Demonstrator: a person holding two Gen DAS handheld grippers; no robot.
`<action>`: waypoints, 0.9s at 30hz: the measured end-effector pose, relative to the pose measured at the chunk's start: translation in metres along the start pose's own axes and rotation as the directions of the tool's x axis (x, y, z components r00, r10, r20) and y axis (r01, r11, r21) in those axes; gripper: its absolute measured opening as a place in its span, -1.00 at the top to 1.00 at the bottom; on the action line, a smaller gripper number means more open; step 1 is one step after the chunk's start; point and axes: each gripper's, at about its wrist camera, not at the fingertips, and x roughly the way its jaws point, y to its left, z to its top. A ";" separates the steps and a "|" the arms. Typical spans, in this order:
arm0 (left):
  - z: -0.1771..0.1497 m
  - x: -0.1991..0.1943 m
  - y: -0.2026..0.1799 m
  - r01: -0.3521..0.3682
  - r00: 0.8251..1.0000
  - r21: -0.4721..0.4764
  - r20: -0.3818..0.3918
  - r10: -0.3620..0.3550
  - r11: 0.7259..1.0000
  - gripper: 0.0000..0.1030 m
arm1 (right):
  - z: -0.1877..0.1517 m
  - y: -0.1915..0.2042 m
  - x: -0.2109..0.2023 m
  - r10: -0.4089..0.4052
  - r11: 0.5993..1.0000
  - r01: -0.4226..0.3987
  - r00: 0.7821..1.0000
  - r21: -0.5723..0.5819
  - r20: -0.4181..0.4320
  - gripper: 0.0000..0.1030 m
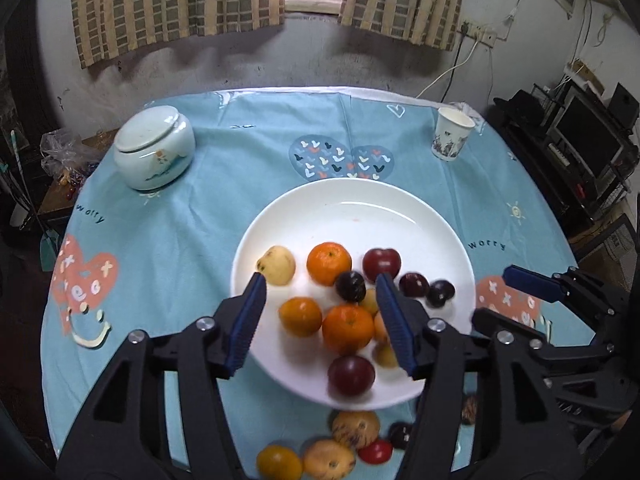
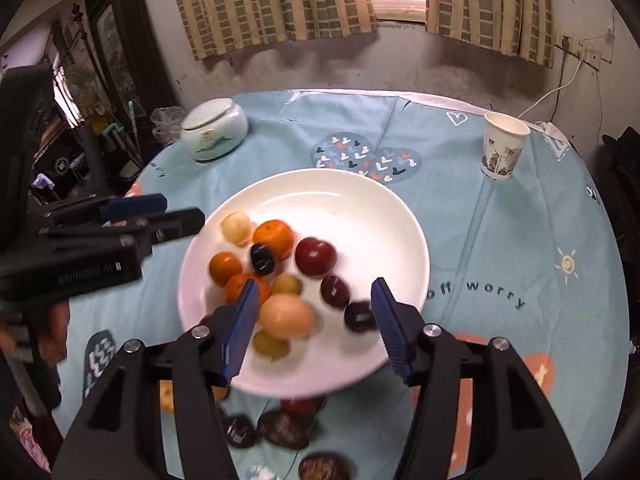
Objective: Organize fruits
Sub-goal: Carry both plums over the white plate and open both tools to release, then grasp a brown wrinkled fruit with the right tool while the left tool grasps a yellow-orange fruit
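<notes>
The left gripper (image 1: 322, 280) hangs over the near half of the white plate (image 1: 360, 204), its blue fingers (image 1: 250, 312) spread wide with nothing pressed between them; through the gap show two oranges (image 1: 346, 328), and a dark plum (image 1: 350, 286) lies just beyond the tips. The right gripper (image 2: 314, 286) also stands over the plate's near half, fingers (image 2: 240, 328) wide apart and holding nothing, a pale round fruit (image 2: 286, 316) framed in the gap. Neither pair touches any fruit. Farther in on the plate from the left gripper sit a yellow fruit (image 1: 277, 265), another orange (image 1: 329, 262) and a red plum (image 1: 381, 262), all clustered in the plate's near half while its far half is bare. Off the plate, on the blue cloth-covered surface (image 1: 192, 240) just in front of its near rim, lie several loose fruits (image 1: 356, 428). Beyond the plate to the left stands a lidded ceramic jar (image 1: 154, 148); beyond it to the right, a paper cup (image 1: 452, 134)
</notes>
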 end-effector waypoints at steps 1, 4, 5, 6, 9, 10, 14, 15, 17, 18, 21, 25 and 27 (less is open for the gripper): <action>-0.011 -0.012 0.004 -0.001 1.000 0.008 0.012 0.001 1.000 -0.30 | -0.012 0.003 -0.010 0.008 1.000 -0.008 1.000 -0.007 0.003 -0.13; -0.044 -0.032 0.011 0.016 1.000 0.024 0.004 -0.016 1.000 -0.31 | -0.052 0.010 -0.028 0.020 1.000 -0.020 0.999 -0.017 -0.030 -0.13; -0.061 -0.038 0.014 0.022 1.000 0.028 -0.008 -0.022 0.999 -0.31 | -0.073 0.013 -0.030 0.007 1.000 -0.009 0.998 -0.023 -0.062 -0.13; -0.080 -0.043 0.016 0.026 0.999 0.029 -0.029 -0.025 0.999 -0.31 | -0.088 0.014 -0.030 0.002 1.000 -0.004 0.996 -0.025 -0.086 -0.13; -0.128 -0.049 0.021 0.048 0.995 0.023 -0.091 -0.046 0.999 -0.31 | -0.128 0.010 -0.021 -0.030 1.000 0.029 0.984 -0.006 -0.173 -0.13; -0.140 -0.050 0.022 0.055 0.992 0.021 -0.112 -0.052 0.998 -0.31 | -0.137 0.008 -0.018 -0.042 0.999 0.043 0.981 0.002 -0.190 -0.13; -0.180 -0.052 0.019 0.082 0.979 0.025 -0.187 -0.075 0.996 -0.31 | -0.144 0.003 -0.009 -0.059 0.998 0.064 0.979 0.021 -0.195 -0.13; -0.185 -0.051 0.019 0.081 0.977 0.024 -0.202 -0.074 0.996 -0.31 | -0.140 0.003 -0.005 -0.066 0.997 0.071 0.979 0.015 -0.195 -0.13; -0.191 -0.050 0.018 0.073 0.973 0.020 -0.220 -0.066 0.997 -0.30 | -0.135 0.002 0.004 -0.057 0.998 0.061 0.975 0.013 -0.213 -0.13; -0.192 -0.051 0.017 0.072 0.973 0.019 -0.219 -0.066 0.997 -0.30 | -0.134 0.003 0.009 -0.058 0.998 0.062 0.974 0.011 -0.219 -0.13; -0.191 -0.056 0.018 0.072 0.976 0.003 -0.205 -0.070 0.997 -0.30 | -0.129 0.003 0.021 -0.078 0.997 0.075 0.970 -0.021 -0.229 -0.13; -0.189 -0.060 0.018 0.061 0.979 -0.010 -0.194 -0.062 0.998 -0.31 | -0.127 0.007 0.031 -0.108 0.992 0.090 0.964 -0.083 -0.242 -0.11; -0.188 -0.060 0.016 0.058 0.980 -0.014 -0.192 -0.060 0.998 -0.31 | -0.125 0.010 0.031 -0.118 0.989 0.092 0.961 -0.113 -0.250 0.15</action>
